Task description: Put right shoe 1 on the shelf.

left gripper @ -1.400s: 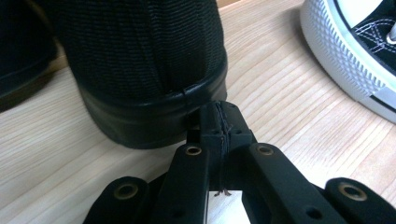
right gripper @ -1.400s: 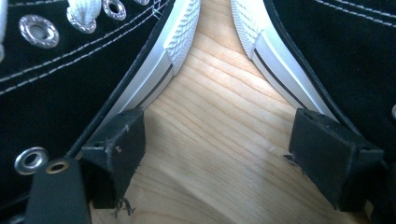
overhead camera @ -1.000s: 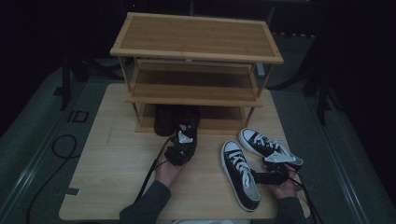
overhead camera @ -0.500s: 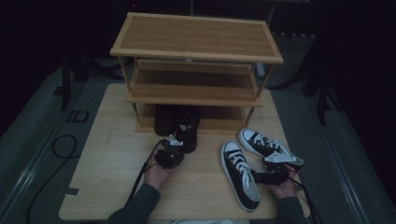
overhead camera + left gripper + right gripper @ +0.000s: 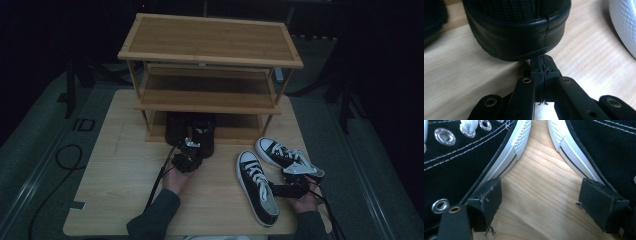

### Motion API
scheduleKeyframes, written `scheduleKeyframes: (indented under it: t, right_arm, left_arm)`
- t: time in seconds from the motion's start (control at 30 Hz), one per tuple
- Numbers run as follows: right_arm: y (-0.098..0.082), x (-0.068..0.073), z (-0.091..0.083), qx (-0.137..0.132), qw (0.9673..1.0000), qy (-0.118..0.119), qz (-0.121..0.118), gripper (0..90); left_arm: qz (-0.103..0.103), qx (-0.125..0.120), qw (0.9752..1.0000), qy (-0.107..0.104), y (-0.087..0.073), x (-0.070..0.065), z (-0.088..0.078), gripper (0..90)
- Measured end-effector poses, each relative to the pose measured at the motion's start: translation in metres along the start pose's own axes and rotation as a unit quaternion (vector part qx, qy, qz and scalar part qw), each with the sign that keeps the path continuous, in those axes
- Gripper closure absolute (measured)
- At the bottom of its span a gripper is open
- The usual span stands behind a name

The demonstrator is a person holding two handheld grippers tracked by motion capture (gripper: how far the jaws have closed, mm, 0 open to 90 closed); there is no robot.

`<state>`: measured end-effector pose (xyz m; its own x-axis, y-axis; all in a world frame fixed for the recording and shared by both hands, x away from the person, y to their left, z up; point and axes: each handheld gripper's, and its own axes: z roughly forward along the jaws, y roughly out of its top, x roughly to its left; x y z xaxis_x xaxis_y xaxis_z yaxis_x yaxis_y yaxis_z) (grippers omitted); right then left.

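The left gripper (image 5: pixel 191 150), jaws closed together and empty, sits just before the heel of a black shoe (image 5: pixel 519 27) on the rack's (image 5: pixel 210 60) bottom shelf; the right gripper (image 5: pixel 541 205) stands open between two black-and-white sneakers (image 5: pixel 257 187), holding nothing

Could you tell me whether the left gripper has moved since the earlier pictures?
Yes. The left gripper, jaws shut, has drawn back from the rack toward the table's near edge, leaving the black shoes there.

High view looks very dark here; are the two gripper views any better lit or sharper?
High view: dim, dark surroundings, the black shoes under the rack lose detail. Left gripper view: brightly lit, the black shoe's heel close and slightly soft. Right gripper view: bright, crisp wood grain between the two sneakers.
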<state>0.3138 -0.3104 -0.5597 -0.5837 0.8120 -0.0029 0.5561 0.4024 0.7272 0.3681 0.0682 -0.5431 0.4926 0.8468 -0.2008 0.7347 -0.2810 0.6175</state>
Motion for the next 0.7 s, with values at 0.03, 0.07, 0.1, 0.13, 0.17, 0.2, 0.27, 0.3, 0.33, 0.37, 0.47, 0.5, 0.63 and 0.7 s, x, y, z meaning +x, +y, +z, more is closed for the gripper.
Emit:
scheduleKeyframes:
  t: [0.03, 0.07, 0.1, 0.13, 0.17, 0.2, 0.27, 0.3, 0.33, 0.37, 0.47, 0.5, 0.63, 0.7]
  right_arm:
    - [0.000, 0.000, 0.000, 0.000, 1.0000, 0.000, 0.000, 18.4]
    - [0.000, 0.000, 0.000, 0.000, 1.0000, 0.000, 0.000, 18.4]
    - [0.000, 0.000, 0.000, 0.000, 1.0000, 0.000, 0.000, 18.4]
    - [0.000, 0.000, 0.000, 0.000, 1.0000, 0.000, 0.000, 18.5]
    - [0.000, 0.000, 0.000, 0.000, 1.0000, 0.000, 0.000, 18.4]
    - [0.000, 0.000, 0.000, 0.000, 1.0000, 0.000, 0.000, 18.4]
    - [0.000, 0.000, 0.000, 0.000, 1.0000, 0.000, 0.000, 18.4]
    - [0.000, 0.000, 0.000, 0.000, 1.0000, 0.000, 0.000, 18.4]
    - [0.000, 0.000, 0.000, 0.000, 1.0000, 0.000, 0.000, 18.4]
    - [0.000, 0.000, 0.000, 0.000, 1.0000, 0.000, 0.000, 18.4]
    - [0.000, 0.000, 0.000, 0.000, 1.0000, 0.000, 0.000, 18.4]
    - [0.000, 0.000, 0.000, 0.000, 1.0000, 0.000, 0.000, 18.4]
    - [0.000, 0.000, 0.000, 0.000, 1.0000, 0.000, 0.000, 18.4]
    - [0.000, 0.000, 0.000, 0.000, 1.0000, 0.000, 0.001, 18.5]
  left_arm:
    - [0.000, 0.000, 1.0000, 0.000, 0.000, 0.000, 0.000, 88.9]
    - [0.000, 0.000, 1.0000, 0.000, 0.000, 0.000, 0.000, 88.9]
    - [-0.008, 0.001, 1.0000, 0.003, 0.004, 0.006, 0.002, 88.9]
    - [-0.009, 0.001, 0.9999, 0.005, 0.006, 0.007, 0.003, 88.9]
    - [-0.013, 0.000, 0.9999, 0.006, 0.006, 0.009, 0.003, 88.9]
    - [-0.016, 0.000, 0.9998, 0.007, 0.007, 0.011, 0.004, 88.9]
    - [-0.021, -0.002, 0.9997, 0.010, 0.009, 0.014, 0.005, 88.9]
    - [-0.025, -0.002, 0.9996, 0.011, 0.010, 0.016, 0.005, 88.9]
    - [-0.027, -0.002, 0.9996, 0.012, 0.011, 0.017, 0.006, 88.9]
    - [-0.029, -0.002, 0.9995, 0.012, 0.012, 0.018, 0.007, 88.9]
    - [-0.033, -0.001, 0.9993, 0.015, 0.016, 0.021, 0.008, 88.9]
    - [-0.036, -0.001, 0.9992, 0.016, 0.017, 0.023, 0.009, 88.9]
    - [-0.042, -0.002, 0.9990, 0.015, 0.021, 0.026, 0.013, 88.9]
    - [-0.045, -0.002, 0.9989, 0.016, 0.023, 0.027, 0.014, 88.9]
